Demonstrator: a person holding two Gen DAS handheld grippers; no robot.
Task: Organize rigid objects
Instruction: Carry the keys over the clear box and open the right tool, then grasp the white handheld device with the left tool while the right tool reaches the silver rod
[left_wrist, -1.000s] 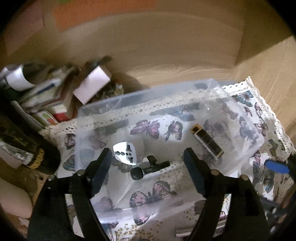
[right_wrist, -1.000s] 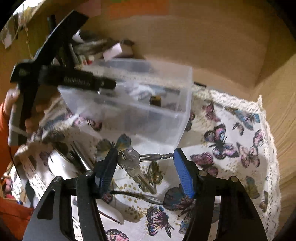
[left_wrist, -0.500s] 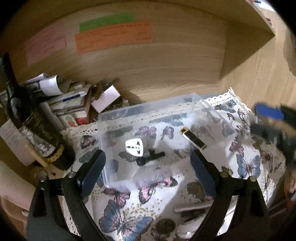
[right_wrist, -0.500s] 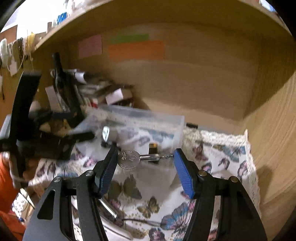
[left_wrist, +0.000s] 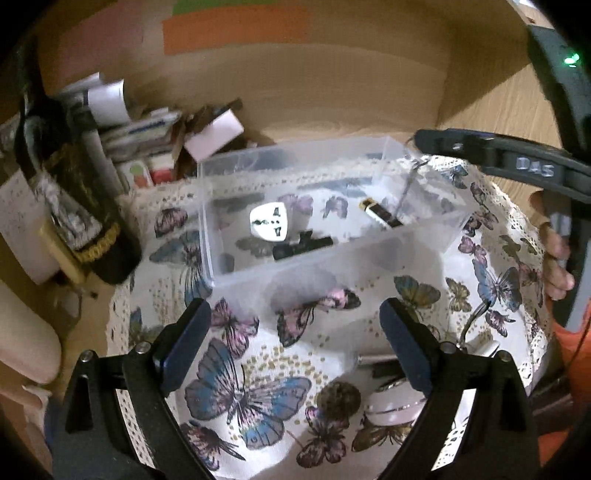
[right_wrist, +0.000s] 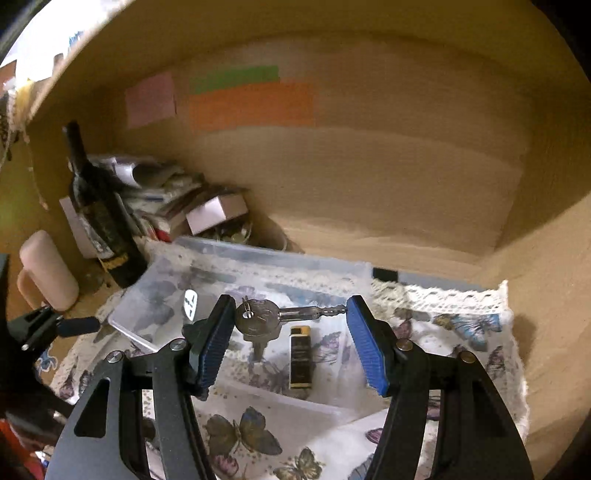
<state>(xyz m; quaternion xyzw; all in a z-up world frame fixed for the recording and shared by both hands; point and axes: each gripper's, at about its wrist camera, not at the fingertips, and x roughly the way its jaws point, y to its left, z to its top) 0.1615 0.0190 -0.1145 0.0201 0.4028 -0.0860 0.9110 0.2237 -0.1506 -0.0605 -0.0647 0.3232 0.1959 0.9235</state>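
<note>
A clear plastic bin (left_wrist: 424, 236) stands on the butterfly cloth. It holds a white plug adapter (left_wrist: 267, 222), a black clip-like part (left_wrist: 301, 246) and a black-and-gold lighter (left_wrist: 380, 215). My right gripper (right_wrist: 290, 341) is shut on a bunch of silver keys (right_wrist: 258, 319), clamped end to end between the blue pads, above the bin; the lighter (right_wrist: 300, 360) lies below. The keys hang over the bin's right end in the left wrist view (left_wrist: 408, 184). My left gripper (left_wrist: 295, 347) is open and empty, in front of the bin.
A dark wine bottle (left_wrist: 74, 192) and a pile of boxes and papers (left_wrist: 162, 136) stand left of the bin against the wooden back wall. A white rounded object (left_wrist: 391, 406) and metal pieces (left_wrist: 373, 360) lie on the cloth near my left gripper's right finger.
My right gripper has lifted the keys off the cloth and carried them over the bin. My left gripper has drawn back out of the bin, staying open.
</note>
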